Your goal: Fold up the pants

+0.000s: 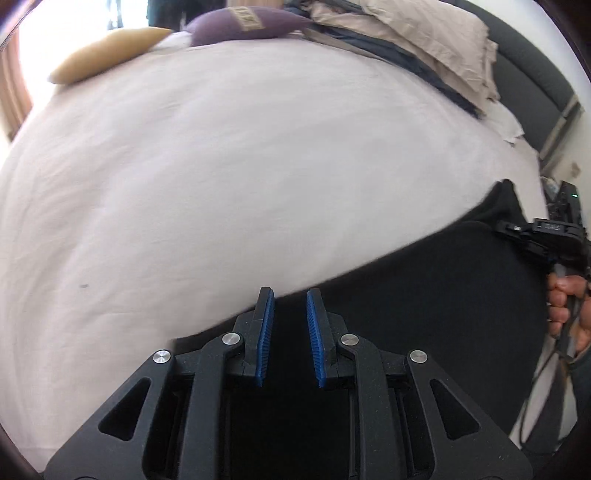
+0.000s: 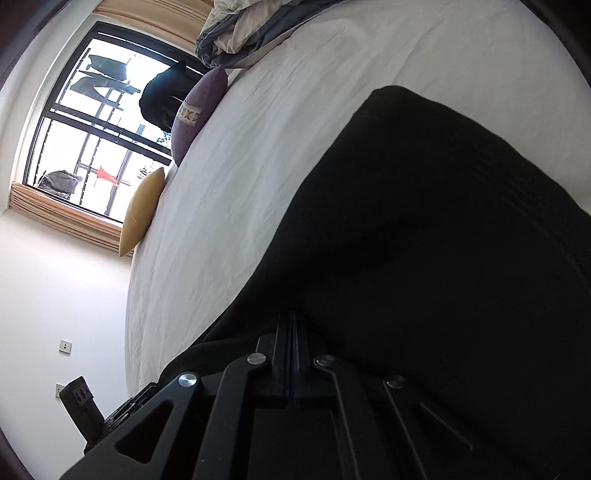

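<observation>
Black pants (image 1: 424,295) lie spread on the near right part of a white bed sheet (image 1: 221,166). My left gripper (image 1: 290,291) hovers at their left edge. Its blue pads (image 1: 264,332) stand a narrow gap apart, with dark cloth showing behind the gap and nothing pinched. My right gripper (image 1: 496,225), held by a hand (image 1: 561,310), meets the pants' far right corner, which peaks upward there. In the right wrist view its fingers (image 2: 293,314) are pressed together with the pants (image 2: 424,240) bunched around the tips.
A yellow pillow (image 1: 103,51) and a purple pillow (image 1: 243,24) lie at the far side of the bed. Crumpled beige and grey bedding (image 1: 424,48) is heaped against the dark headboard (image 1: 532,81). A window (image 2: 92,129) lies beyond the pillows.
</observation>
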Demonstrator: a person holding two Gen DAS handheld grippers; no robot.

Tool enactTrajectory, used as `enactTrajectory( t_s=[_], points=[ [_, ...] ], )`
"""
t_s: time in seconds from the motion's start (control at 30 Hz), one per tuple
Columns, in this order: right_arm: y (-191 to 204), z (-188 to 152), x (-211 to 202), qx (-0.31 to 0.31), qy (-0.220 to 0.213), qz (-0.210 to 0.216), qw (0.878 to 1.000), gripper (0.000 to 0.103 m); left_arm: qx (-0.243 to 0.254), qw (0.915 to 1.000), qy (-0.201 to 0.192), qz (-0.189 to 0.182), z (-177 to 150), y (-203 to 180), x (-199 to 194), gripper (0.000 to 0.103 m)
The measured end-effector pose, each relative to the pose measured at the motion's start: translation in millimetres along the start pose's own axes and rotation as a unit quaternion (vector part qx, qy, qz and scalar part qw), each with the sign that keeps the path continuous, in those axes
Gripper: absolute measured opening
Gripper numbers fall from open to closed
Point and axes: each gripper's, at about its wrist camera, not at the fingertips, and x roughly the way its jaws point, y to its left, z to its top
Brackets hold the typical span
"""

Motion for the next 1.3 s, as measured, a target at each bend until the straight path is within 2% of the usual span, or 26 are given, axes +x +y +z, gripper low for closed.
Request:
enactTrajectory(
  t_s=[0.07, 0.1, 0.13, 0.2, 0.27, 0.33, 0.37, 0.4, 0.43, 0.47, 0.5, 0.57, 0.63, 0.67, 0.7, 0.73, 0.8, 0.9, 0.93, 0.97, 1.0, 1.07, 1.13, 1.23, 1.27, 1.3],
  points=[
    [3.7, 1.2, -3.3, 0.002, -0.009, -0.017, 1.000, 0.000, -0.057, 0.9979, -0.011, 0.030, -0.9, 39.3, -15.7, 0.018],
    [10.2, 0.0, -8.1, 0.000, -0.011, -0.031, 0.999, 0.006, -0.074, 0.9959, -0.021, 0.047, -2.3, 50.2, -27.6, 0.018],
    [18.5, -2.2, -14.3, -0.010, -0.013, -0.035, 0.999, 0.012, -0.078, 0.9954, -0.036, 0.041, -4.4, 54.4, -42.6, 0.018],
    [35.4, -11.5, -23.2, -0.028, -0.003, 0.012, 1.000, 0.036, -0.064, 0.9965, -0.052, 0.015, -8.0, 42.5, -64.0, 0.018],
    [50.5, -27.3, -26.5, -0.062, 0.024, 0.046, 0.997, 0.047, -0.032, 0.9973, -0.060, -0.029, -15.1, 12.3, -75.8, 0.018],
    [58.6, -38.9, -17.4, -0.096, 0.042, 0.039, 0.994, 0.047, -0.007, 0.9975, -0.045, -0.054, -21.9, -13.7, -66.7, 0.018],
    [51.8, -40.2, -12.3, -0.088, 0.047, 0.034, 0.994, 0.040, 0.004, 0.9981, -0.030, -0.054, -26.0, -23.1, -52.8, 0.018],
    [38.3, -38.2, -9.9, -0.061, 0.047, 0.041, 0.996, 0.019, 0.010, 0.9991, -0.009, -0.041, -30.5, -27.5, -33.8, 0.018],
    [22.6, -33.4, -10.7, -0.029, 0.044, 0.050, 0.997, 0.010, 0.005, 0.9995, 0.005, -0.031, -38.3, -30.8, -15.1, 0.018],
    [8.5, -26.3, -13.8, -0.006, 0.036, 0.043, 0.998, 0.000, -0.007, 0.9992, 0.003, -0.038, -42.8, -24.1, -7.5, 0.018],
    [-4.6, -18.5, -21.7, 0.002, 0.019, 0.026, 0.999, 0.000, -0.020, 0.9986, -0.008, -0.047, -42.0, -16.9, -5.0, 0.018],
    [-31.3, -2.1, -45.8, 0.008, -0.027, -0.021, 0.999, 0.000, -0.042, 0.9983, -0.013, -0.038, -33.4, -5.2, -11.2, 0.018],
    [-53.2, 11.8, -73.0, 0.042, -0.061, -0.065, 0.995, 0.000, -0.020, 0.9994, -0.027, 0.006, -31.7, -13.4, -27.0, 0.018],
    [-56.8, 17.0, -84.5, 0.050, -0.071, -0.071, 0.994, 0.008, -0.005, 0.9993, -0.036, 0.013, -31.9, -20.7, -34.9, 0.018],
    [-55.6, 18.3, -95.2, 0.051, -0.076, -0.059, 0.994, 0.022, 0.002, 0.9990, -0.043, 0.008, -34.5, -29.6, -44.9, 0.018],
    [-49.6, 15.8, -103.6, 0.046, -0.078, -0.033, 0.995, 0.025, 0.005, 0.9987, -0.050, -0.002, -38.2, -41.9, -55.0, 0.018],
    [-24.2, 2.5, -104.5, 0.016, -0.054, 0.032, 0.998, 0.032, 0.021, 0.9982, -0.051, -0.020, -53.0, -61.2, -64.2, 0.018],
    [10.5, -37.0, -80.1, -0.027, 0.021, 0.094, 0.995, 0.037, 0.024, 0.9979, -0.031, -0.051, -68.0, -102.1, -51.8, 0.018],
    [14.5, -50.0, -67.0, -0.034, 0.051, 0.103, 0.993, 0.037, 0.029, 0.9981, -0.014, -0.052, -74.4, -110.6, -41.0, 0.018],
    [13.5, -58.8, -53.8, -0.036, 0.070, 0.092, 0.993, 0.037, 0.037, 0.9983, 0.001, -0.045, -81.9, -118.8, -31.4, 0.018],
    [5.5, -63.8, -45.8, -0.027, 0.077, 0.085, 0.993, 0.025, 0.046, 0.9982, 0.012, -0.037, -87.5, -120.6, -21.6, 0.018],
    [-21.3, -60.5, -47.3, 0.007, 0.063, 0.088, 0.994, 0.000, 0.051, 0.9979, 0.001, -0.041, -97.4, -119.1, -21.0, 0.018],
    [-49.3, -47.1, -63.1, 0.041, 0.029, 0.069, 0.996, 0.000, 0.031, 0.9981, 0.005, -0.052, -99.0, -108.4, -23.4, 0.018],
    [-80.8, -16.7, -105.9, 0.058, -0.059, -0.027, 0.996, 0.000, 0.002, 0.9982, 0.003, -0.059, -100.7, -90.0, -26.2, 0.018],
    [-90.4, -7.8, -119.1, 0.073, -0.081, -0.043, 0.993, 0.000, -0.006, 0.9983, 0.001, -0.058, -103.7, -85.8, -28.2, 0.018],
    [-96.0, -1.8, -131.5, 0.086, -0.095, -0.047, 0.991, 0.016, -0.012, 0.9985, -0.001, -0.053, -103.9, -81.6, -28.4, 0.018]
  ],
)
